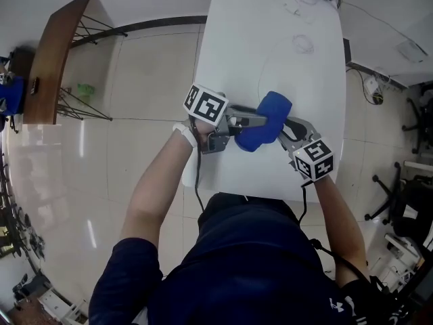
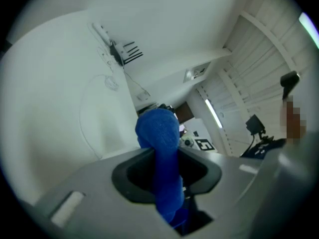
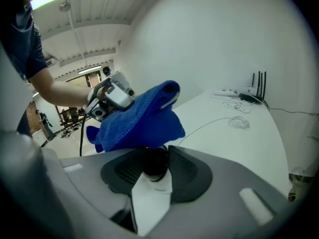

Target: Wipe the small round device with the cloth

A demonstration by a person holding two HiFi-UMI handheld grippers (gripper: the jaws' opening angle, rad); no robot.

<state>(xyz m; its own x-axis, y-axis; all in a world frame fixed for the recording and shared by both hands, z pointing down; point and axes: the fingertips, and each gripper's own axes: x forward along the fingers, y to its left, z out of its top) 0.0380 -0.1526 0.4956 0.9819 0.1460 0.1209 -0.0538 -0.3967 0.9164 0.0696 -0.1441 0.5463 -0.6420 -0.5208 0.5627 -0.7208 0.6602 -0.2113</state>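
Wipe looks under way here, not finished. The left tool (image 2: 167,166) is pinched tight on the blue cloth (image 2: 158,128), which pokes up past its jaws. The right tool (image 3: 155,159) is closed around the small round device (image 3: 149,195), white body with a black end. Both hang just above the near edge of the table (image 1: 270,59), with the cloth draped over the black end. I'd guess the white body hasn't had its pass yet.
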